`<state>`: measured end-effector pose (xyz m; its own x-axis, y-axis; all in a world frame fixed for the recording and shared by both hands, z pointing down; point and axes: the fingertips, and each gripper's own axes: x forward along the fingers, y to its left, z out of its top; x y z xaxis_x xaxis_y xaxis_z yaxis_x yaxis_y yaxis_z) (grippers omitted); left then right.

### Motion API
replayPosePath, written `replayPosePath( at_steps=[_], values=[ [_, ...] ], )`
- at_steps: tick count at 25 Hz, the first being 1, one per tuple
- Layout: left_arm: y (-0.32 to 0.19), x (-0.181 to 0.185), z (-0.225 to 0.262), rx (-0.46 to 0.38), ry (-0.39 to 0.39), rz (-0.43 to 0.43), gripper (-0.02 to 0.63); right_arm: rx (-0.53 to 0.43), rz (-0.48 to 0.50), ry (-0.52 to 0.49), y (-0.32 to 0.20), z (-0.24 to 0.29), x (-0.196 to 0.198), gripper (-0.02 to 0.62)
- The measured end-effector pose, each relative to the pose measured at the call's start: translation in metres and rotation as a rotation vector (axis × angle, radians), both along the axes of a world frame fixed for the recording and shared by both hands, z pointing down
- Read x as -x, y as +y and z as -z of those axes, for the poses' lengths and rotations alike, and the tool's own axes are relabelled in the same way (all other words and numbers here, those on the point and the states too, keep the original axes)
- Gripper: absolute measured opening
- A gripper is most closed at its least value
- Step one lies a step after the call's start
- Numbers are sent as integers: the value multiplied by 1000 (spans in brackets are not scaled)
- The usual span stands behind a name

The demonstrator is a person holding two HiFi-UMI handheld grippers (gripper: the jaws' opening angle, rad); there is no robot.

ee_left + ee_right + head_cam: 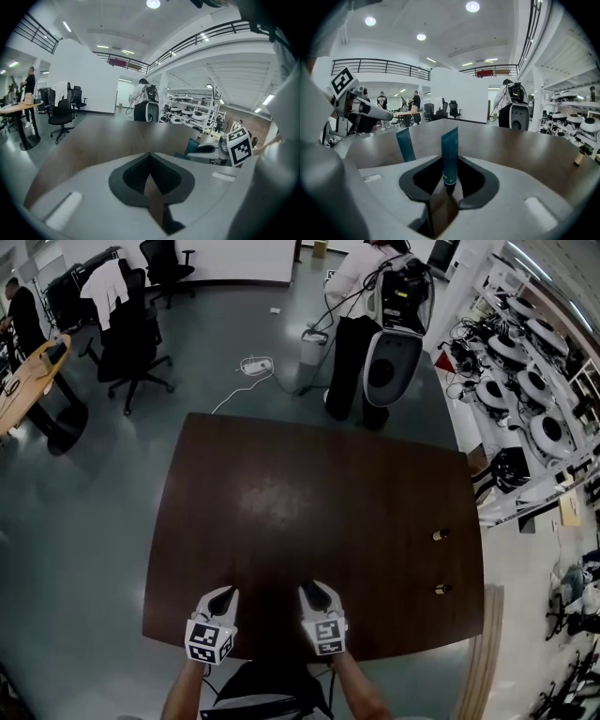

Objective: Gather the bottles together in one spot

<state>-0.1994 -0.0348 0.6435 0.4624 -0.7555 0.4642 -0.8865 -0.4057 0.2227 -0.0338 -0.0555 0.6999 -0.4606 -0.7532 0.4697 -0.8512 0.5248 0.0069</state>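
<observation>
The gathering looks unstarted: at the desk's near edge your left gripper is pressed together and empty, your right gripper pinches a teal tube, so next reach for the nearer bottle and farther bottle, standing apart by the right edge.

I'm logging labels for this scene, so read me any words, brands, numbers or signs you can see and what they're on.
No readable text in any view.
On the marker cubes: square code patterns only, no letters.
On the two teal tubes: any print too blurred to read.
On the two small bottles: labels too small to read.
</observation>
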Motion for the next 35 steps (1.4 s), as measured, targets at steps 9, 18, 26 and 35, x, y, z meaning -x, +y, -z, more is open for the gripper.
replayPosePath(
  at_steps=[9, 18, 26, 35],
  values=[
    [6, 7, -10, 6, 2, 2, 2, 1, 20, 11, 10, -13, 12, 101],
    [10, 5, -11, 12, 4, -3, 2, -2, 20, 12, 18, -13, 15, 101],
    [12, 11, -12, 13, 2, -3, 1, -2, 10, 10, 20, -14, 19, 101],
    [16, 9, -11, 12, 0, 0, 2, -18, 1, -23, 21, -11, 14, 143]
  ],
)
